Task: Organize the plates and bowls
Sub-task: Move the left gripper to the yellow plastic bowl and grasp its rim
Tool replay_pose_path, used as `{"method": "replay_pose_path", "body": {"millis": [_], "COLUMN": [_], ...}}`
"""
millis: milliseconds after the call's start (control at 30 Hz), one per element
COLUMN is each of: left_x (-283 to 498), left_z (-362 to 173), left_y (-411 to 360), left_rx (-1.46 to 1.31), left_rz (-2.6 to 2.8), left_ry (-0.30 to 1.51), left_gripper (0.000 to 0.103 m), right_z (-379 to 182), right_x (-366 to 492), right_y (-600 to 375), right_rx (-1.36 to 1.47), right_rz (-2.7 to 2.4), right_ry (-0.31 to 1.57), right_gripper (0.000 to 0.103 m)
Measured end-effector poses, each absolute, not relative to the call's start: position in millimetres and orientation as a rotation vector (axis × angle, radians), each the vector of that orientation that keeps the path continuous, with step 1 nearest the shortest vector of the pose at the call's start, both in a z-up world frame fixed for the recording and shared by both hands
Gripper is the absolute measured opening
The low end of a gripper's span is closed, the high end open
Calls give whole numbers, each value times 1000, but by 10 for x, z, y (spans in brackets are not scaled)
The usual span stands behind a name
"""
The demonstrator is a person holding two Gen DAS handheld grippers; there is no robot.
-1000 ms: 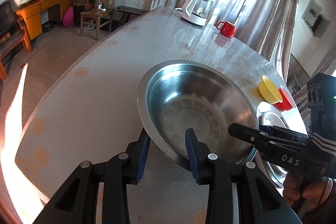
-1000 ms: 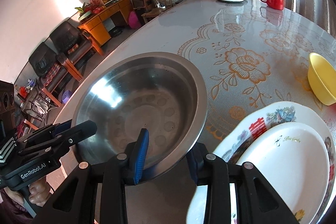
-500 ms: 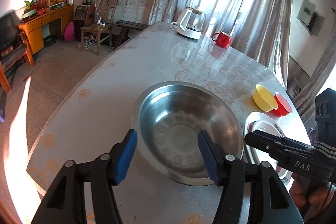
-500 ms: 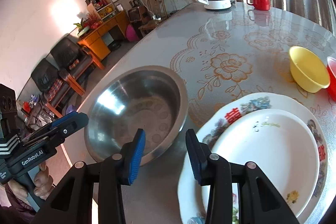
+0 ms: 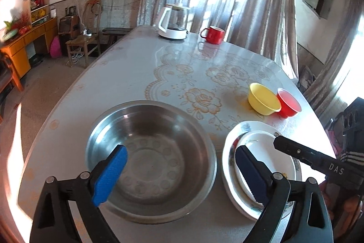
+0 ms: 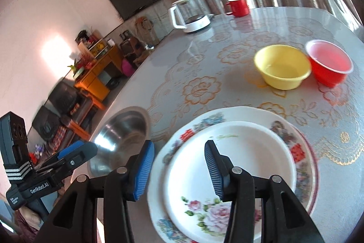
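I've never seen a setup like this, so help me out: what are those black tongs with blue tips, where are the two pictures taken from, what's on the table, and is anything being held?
There is no robot here. A person holds a hand tool in each hand, each with two blue-padded fingers and a wide-angle camera looking along them. One picture is from the left gripper, the other from the right gripper; each also shows the other tool at its edge.

On the flowered table sit a steel bowl, a small white plate stacked on a larger floral plate, a yellow bowl touching a red bowl, and, at the far end, a kettle and a red mug.

Nothing is held. Both pairs of fingers are opening with nothing gripped between them; the bowl and plates rest on the table.
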State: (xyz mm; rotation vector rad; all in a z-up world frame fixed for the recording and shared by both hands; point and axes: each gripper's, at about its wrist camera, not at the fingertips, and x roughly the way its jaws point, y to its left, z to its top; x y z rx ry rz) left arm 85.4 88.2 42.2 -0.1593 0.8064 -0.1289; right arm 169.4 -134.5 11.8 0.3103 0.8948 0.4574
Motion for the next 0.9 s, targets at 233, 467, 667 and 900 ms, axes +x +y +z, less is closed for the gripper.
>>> {"method": "replay_pose_path", "body": {"millis": [233, 467, 667, 900], "left_x": [990, 1185, 1349, 1584], "left_z": [407, 368, 323, 274], "left_y": [536, 284, 96, -18], "left_rx": [-81, -58, -75, -70], "left_rz": [-184, -223, -265, -260], "left_ry": [833, 877, 918, 966], "left_gripper": [99, 99, 99, 99], "right_z": [88, 36, -43, -105], "right_x": [1712, 1714, 1766, 1854], "right_y": [-1720, -2027, -2209, -2432], "right_rx": [378, 415, 455, 511], "right_rz": [371, 313, 288, 263], "right_ry": [886, 869, 878, 890], "right_gripper": [47, 47, 47, 47]}}
